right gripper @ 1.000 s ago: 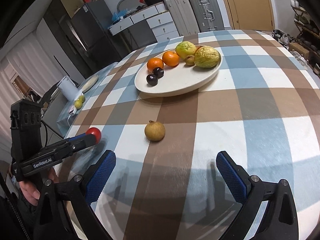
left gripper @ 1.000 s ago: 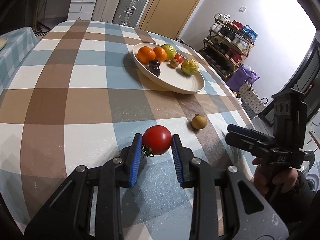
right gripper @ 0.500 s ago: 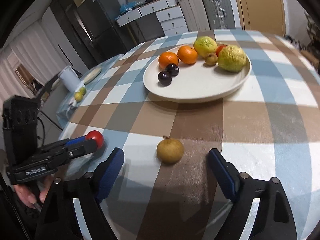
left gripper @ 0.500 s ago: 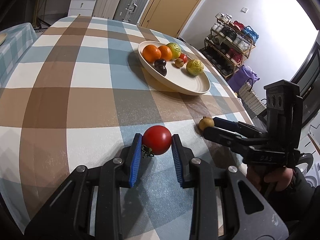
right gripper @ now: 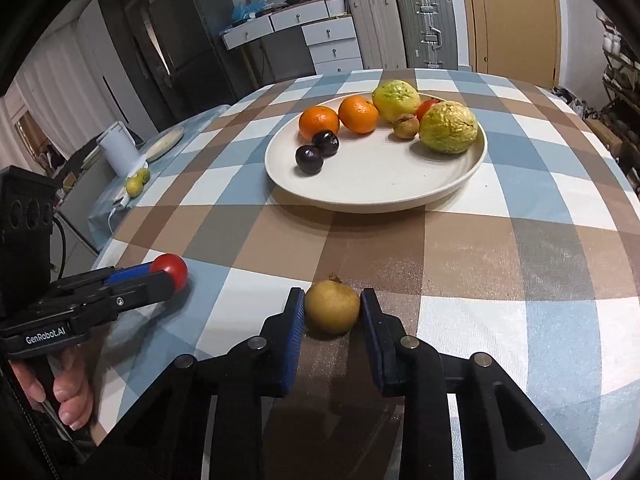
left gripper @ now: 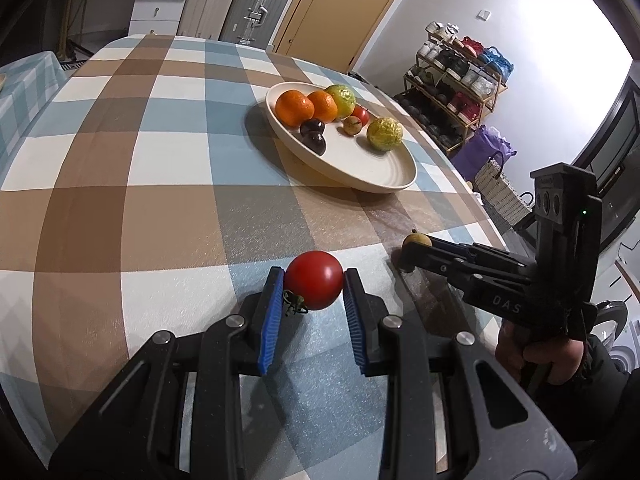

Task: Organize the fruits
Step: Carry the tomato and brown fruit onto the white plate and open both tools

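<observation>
My left gripper (left gripper: 314,286) is shut on a red tomato (left gripper: 315,280) and holds it just above the checked tablecloth; the tomato also shows in the right wrist view (right gripper: 171,270). My right gripper (right gripper: 332,312) has its blue pads against both sides of a small brown round fruit (right gripper: 332,312) that rests on the cloth; in the left wrist view this fruit (left gripper: 414,238) is mostly hidden by the right gripper's fingers. A cream plate (right gripper: 380,188) further back holds two oranges, two dark plums, two yellow-green fruits, a small brown fruit and a red one.
The table's right edge (left gripper: 472,196) lies close to the right gripper. A side table at the left carries a white cylinder (right gripper: 118,152) and small yellow fruits (right gripper: 136,184). Suitcases, drawers and a shoe rack (left gripper: 460,80) stand beyond the table.
My right gripper moved forward to the brown fruit and closed its wide-open jaws onto it. My left gripper kept its hold on the tomato and moved a little toward the plate.
</observation>
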{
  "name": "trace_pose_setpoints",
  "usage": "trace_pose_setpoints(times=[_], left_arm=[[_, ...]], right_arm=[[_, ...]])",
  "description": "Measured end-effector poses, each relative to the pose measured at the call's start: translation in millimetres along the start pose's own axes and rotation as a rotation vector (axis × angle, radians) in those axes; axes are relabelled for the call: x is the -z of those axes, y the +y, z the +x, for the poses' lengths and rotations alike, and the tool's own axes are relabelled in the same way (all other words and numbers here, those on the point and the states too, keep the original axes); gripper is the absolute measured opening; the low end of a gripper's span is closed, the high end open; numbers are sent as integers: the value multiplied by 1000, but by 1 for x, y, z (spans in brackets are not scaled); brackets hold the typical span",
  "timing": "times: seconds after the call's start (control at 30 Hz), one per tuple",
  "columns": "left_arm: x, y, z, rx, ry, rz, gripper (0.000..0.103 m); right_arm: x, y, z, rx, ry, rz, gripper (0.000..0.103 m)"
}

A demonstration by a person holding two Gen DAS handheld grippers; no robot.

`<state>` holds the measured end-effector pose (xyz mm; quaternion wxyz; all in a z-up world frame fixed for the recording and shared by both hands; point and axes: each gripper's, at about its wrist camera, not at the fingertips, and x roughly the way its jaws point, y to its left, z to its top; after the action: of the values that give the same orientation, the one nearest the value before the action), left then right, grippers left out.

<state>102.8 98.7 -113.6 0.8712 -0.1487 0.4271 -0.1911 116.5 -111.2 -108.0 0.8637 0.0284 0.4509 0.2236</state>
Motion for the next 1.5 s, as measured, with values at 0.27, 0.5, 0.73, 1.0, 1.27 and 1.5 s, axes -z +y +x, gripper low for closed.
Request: trace_pose_setpoints(times=[0.27, 0.5, 0.73, 1.0, 1.27, 1.5], left_arm=[[-15, -11, 10, -18, 8, 30, 27], [-35, -28, 28, -12, 10, 66, 27], [-62, -46, 53, 4, 24, 90, 27], [-101, -52, 81, -5, 20, 92, 27], [-133, -52, 109, -21, 10, 107, 27], [-140, -50, 128, -30, 23, 112, 27]], right_arm=[[-6, -17, -14, -47, -56, 41, 28], [-16, -39, -14, -56, -73, 86, 28], [-32, -57, -11, -81, -98, 106, 28], [-68, -64, 0, -123, -115, 62, 28], [-117, -67, 20, -170, -110, 17, 28], [-138, -60, 44, -188, -67, -35, 28]])
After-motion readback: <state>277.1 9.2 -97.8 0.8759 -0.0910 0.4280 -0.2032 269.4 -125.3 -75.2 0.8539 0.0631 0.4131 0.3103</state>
